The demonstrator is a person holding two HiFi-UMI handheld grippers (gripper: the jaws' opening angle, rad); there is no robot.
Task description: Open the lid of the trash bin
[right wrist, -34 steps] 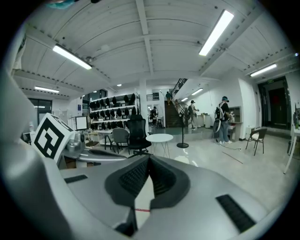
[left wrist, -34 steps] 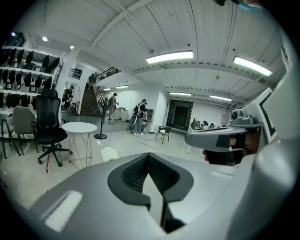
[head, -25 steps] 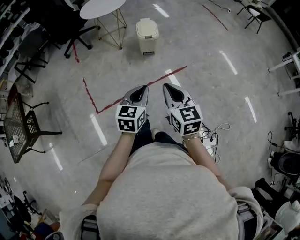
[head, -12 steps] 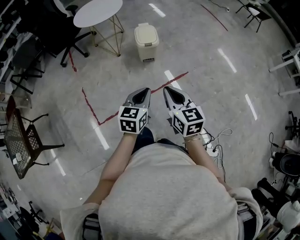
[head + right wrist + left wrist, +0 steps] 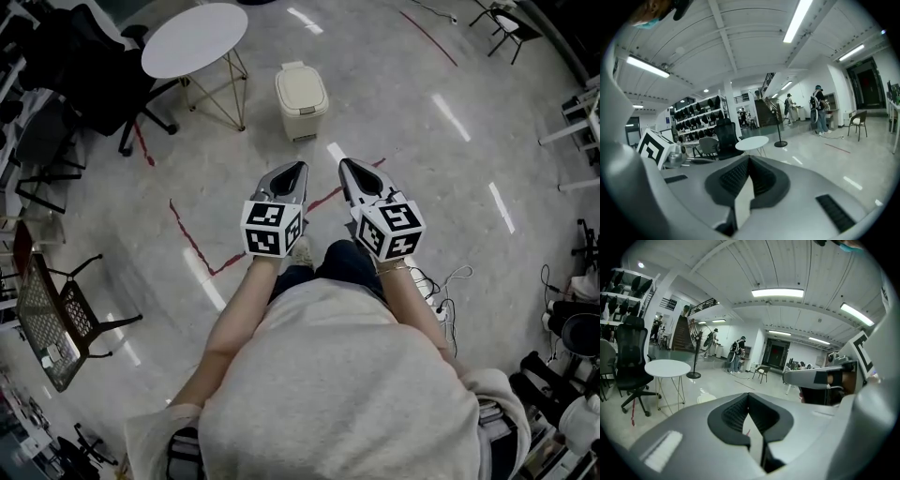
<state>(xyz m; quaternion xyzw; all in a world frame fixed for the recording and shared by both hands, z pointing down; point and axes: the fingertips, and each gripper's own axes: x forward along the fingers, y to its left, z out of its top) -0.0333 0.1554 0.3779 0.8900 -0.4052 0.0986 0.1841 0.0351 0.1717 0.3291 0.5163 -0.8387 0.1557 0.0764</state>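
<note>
two smooth grey tongs with ribbed dark pads, the left gripper [image 5: 292, 169] and the right gripper [image 5: 350, 166], sit side by side, each with jaws pressed together on nothing. well ahead, the boxy cream trash bin [image 5: 302, 101] stands on the glossy speckled floor [image 5: 394, 94], its rounded lid [image 5: 300, 85] down, near a round white table [image 5: 195, 39] on thin wire legs.

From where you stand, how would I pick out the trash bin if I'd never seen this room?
Find the round white table on thin legs across the floor. Just right of it stands the trash bin: a small cream box with its lid shut, unlike the black chairs nearby.
</note>
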